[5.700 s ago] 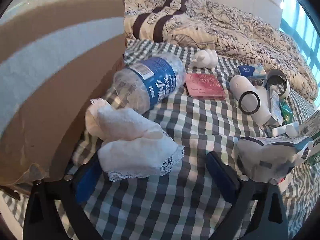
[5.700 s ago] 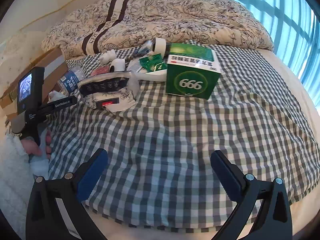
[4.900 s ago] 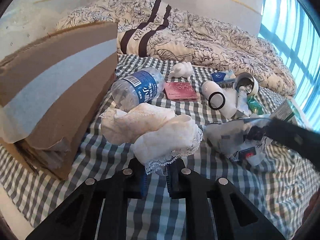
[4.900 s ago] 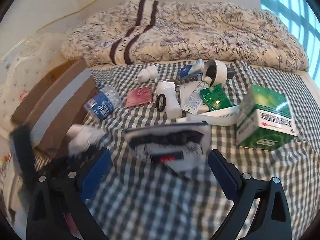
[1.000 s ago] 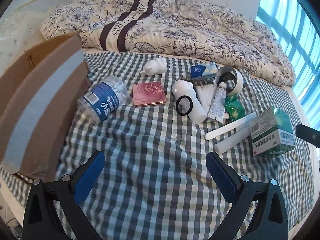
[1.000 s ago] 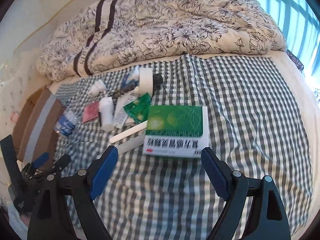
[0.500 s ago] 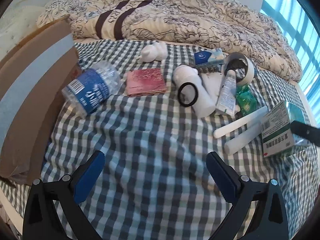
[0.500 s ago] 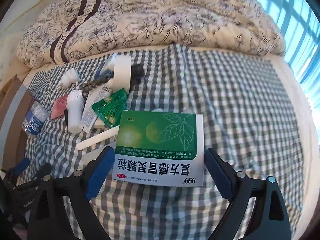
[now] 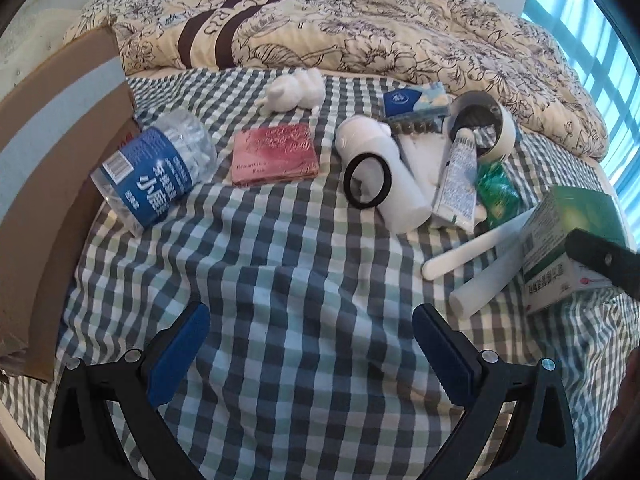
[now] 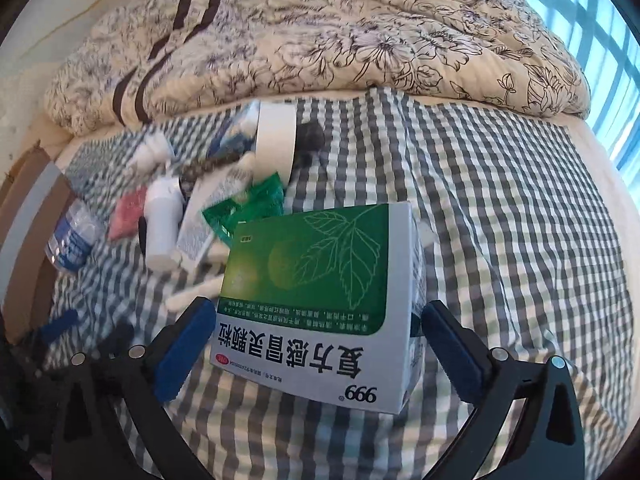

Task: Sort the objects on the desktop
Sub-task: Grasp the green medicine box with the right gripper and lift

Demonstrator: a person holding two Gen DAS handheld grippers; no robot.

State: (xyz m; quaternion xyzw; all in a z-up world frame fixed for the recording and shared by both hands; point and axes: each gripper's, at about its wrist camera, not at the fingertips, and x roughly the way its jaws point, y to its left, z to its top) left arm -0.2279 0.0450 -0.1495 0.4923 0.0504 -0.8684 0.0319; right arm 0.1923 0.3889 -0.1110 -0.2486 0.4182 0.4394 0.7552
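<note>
A green-and-white medicine box (image 10: 320, 272) lies on the checked cloth, and my right gripper (image 10: 316, 328) straddles it. Its jaws are opening, with a small gap showing between each blue pad and the box's sides. From the left wrist view the same box (image 9: 560, 248) sits at the right, partly behind a black part of the right gripper. My left gripper (image 9: 310, 336) is open over bare cloth, holding nothing. Beyond it lie a water bottle (image 9: 154, 170), a pink booklet (image 9: 274, 154), a white bottle with a black ring (image 9: 388, 172) and a tube (image 9: 460, 176).
An open cardboard box (image 9: 48, 152) stands along the left edge. Further back are a tape roll (image 9: 486, 126), a green sachet (image 9: 496, 190), two white sticks (image 9: 476, 248), a white figurine (image 9: 294, 90) and a blue tissue pack (image 9: 416, 98). A flowered quilt (image 9: 360, 20) is heaped behind.
Both grippers have sunk closer to the bed. The right one has come down around the medicine box and its jaws stand wider. The white cloth and printed bag seen earlier are gone.
</note>
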